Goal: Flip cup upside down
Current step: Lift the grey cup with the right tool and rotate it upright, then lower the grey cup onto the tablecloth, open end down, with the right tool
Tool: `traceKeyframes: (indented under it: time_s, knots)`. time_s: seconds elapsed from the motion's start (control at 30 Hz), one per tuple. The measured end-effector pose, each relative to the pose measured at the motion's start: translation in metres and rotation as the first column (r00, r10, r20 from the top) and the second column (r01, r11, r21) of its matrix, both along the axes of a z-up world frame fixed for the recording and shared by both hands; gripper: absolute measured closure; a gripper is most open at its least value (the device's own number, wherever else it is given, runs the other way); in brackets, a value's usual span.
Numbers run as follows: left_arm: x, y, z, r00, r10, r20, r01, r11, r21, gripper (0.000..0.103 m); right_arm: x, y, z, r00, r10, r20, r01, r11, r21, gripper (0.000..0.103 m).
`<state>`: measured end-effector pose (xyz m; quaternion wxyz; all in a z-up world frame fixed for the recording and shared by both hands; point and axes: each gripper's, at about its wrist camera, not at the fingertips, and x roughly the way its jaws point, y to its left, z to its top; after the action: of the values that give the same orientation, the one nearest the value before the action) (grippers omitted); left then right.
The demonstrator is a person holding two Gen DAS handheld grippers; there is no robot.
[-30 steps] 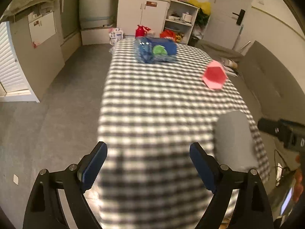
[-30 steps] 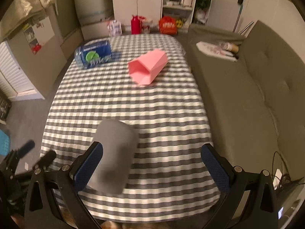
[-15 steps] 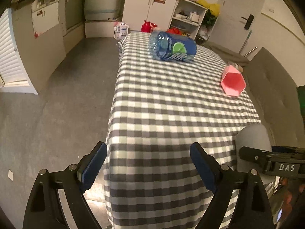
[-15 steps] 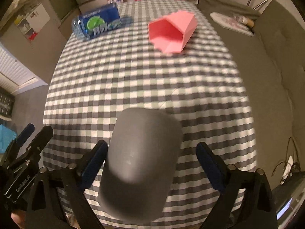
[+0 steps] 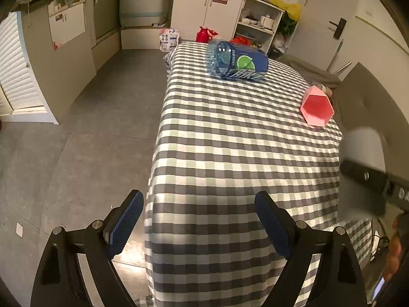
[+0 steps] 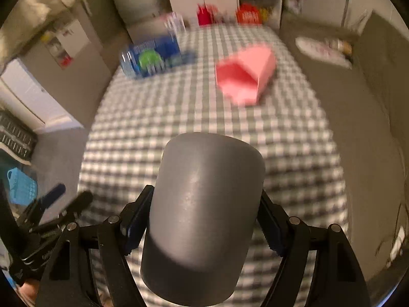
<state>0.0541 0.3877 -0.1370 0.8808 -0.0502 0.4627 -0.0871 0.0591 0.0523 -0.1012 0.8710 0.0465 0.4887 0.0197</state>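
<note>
A grey cup (image 6: 202, 215) sits between the fingers of my right gripper (image 6: 202, 227), which is shut on its sides; its closed base points away from the camera. The cup is held over the near edge of the checked table (image 6: 179, 117). In the left wrist view the same cup (image 5: 363, 151) shows blurred at the right edge, with the right gripper's black finger across it. My left gripper (image 5: 199, 222) is open and empty, off the table's near left corner, above the floor.
A pink hexagonal cup (image 5: 317, 107) lies on its side at the table's right edge. A large blue bottle (image 5: 237, 61) lies on its side at the far end. A grey sofa (image 6: 370, 102) runs along the right. Cabinets stand at the back.
My right gripper has closed on the grey cup and lifted it; the cup now fills the middle of its view. My left gripper has drawn back and left off the table.
</note>
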Motion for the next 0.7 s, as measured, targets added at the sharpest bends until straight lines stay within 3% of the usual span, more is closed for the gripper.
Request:
traceKeyframes:
  time_s: [0.07,0.17,0.33,0.5,0.7]
  knots:
    - [-0.002,-0.003,0.002,1.000,-0.003,0.002,0.003,1.000,0.006,0.012,-0.001,-0.002,0.002,0.997,-0.001,0.079,0.003,1.000,-0.026,0.027]
    - [-0.004,-0.007,0.002,1.000,-0.010,0.001,0.010,1.000,0.023,0.012,-0.004,0.003,-0.005,0.975,0.043,0.219,-0.010,0.989,-0.149,0.027]
    - [-0.005,-0.013,0.000,1.000,-0.021,-0.004,0.021,0.998,0.061,0.012,-0.018,0.008,-0.024,0.946,0.115,0.302,-0.055,0.978,-0.201,0.027]
    - [-0.006,-0.022,-0.001,1.000,-0.024,-0.016,0.025,0.998,0.062,0.012,-0.039,-0.002,-0.020,0.940,0.115,0.322,-0.061,0.983,-0.173,0.028]
    - [-0.014,-0.037,0.007,0.998,-0.063,0.003,0.063,0.995,0.077,0.012,-0.069,-0.012,-0.019,0.950,0.119,0.289,-0.079,0.986,-0.144,0.029]
